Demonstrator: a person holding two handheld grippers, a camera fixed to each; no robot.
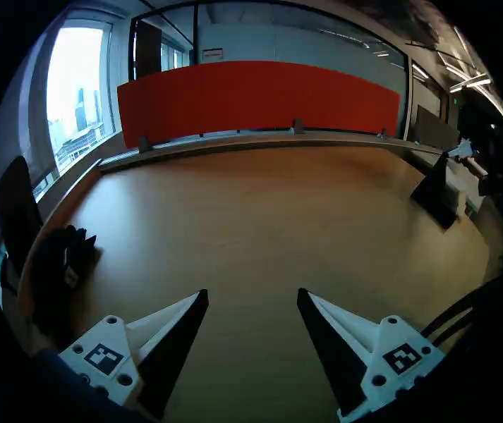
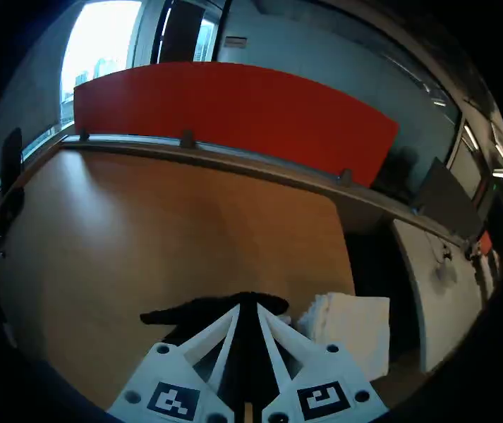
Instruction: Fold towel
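In the right gripper view a black towel (image 2: 202,311) lies crumpled on the wooden table (image 2: 145,225). My right gripper (image 2: 248,302) is shut on the towel's near edge, its fingertips meeting in the cloth. Just to the right sits a stack of folded white towels (image 2: 350,328) at the table's corner. My left gripper (image 1: 252,299) hovers open over bare wood (image 1: 265,211), with nothing between its fingers. Far right in the left gripper view, a black wedge shape (image 1: 436,192) with a white part above it stands on the table; I cannot tell exactly what it is.
A red partition (image 1: 258,99) runs along the table's far edge. A dark lumpy object (image 1: 61,271) sits at the left edge, with a dark chair back (image 1: 17,204) behind it. To the right of the table is a gap, then a pale desk (image 2: 438,296).
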